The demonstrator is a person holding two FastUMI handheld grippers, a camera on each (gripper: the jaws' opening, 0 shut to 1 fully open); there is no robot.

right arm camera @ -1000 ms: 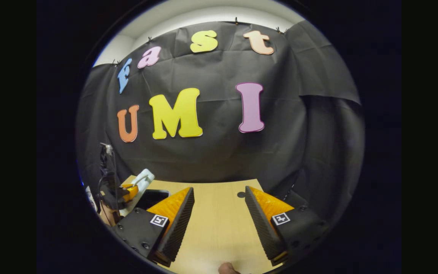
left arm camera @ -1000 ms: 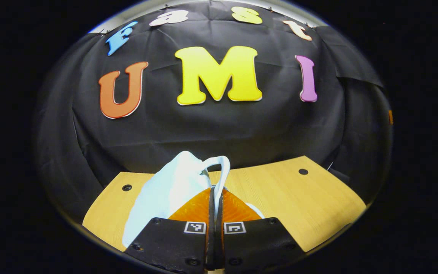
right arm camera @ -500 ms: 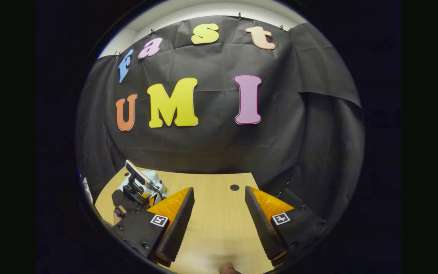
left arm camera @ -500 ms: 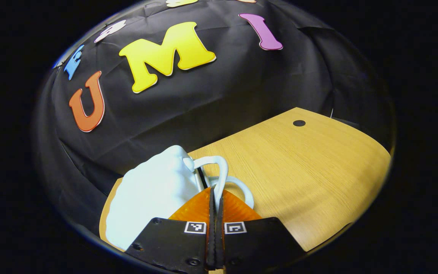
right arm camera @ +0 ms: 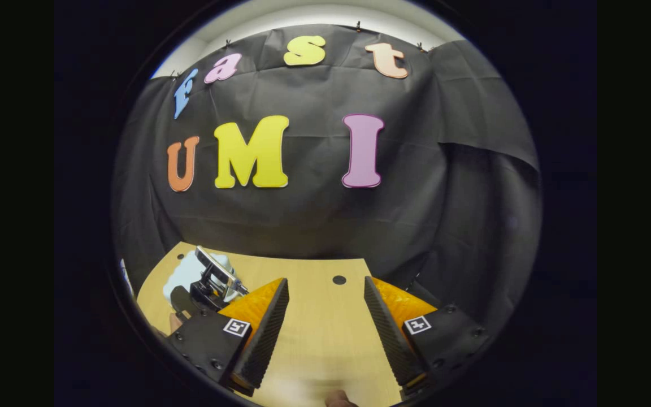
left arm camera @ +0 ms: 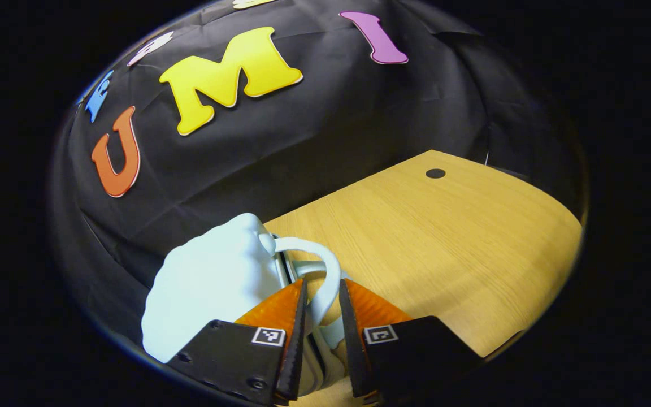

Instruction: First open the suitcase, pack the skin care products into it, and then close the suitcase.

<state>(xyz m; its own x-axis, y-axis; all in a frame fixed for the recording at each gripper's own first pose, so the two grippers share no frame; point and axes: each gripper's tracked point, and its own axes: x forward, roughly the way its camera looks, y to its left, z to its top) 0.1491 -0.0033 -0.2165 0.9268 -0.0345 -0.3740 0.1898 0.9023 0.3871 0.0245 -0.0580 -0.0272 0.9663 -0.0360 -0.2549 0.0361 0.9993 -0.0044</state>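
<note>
At six o'clock in the left gripper view, we are seeing the left gripper (left arm camera: 321, 302) standing slightly parted around the white handle (left arm camera: 325, 271), whether touching it we cannot tell. The pale suitcase (left arm camera: 212, 282) is lying at eight o'clock on the wooden table (left arm camera: 444, 237). In the right gripper view, the right gripper (right arm camera: 325, 305) is hanging spread wide above the table.

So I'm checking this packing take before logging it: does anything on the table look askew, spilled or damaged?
Nothing stands out. The pale suitcase rests on the wooden table, its handle between the open left gripper. No spill or damage shows. The right gripper is open over bare table.
</note>
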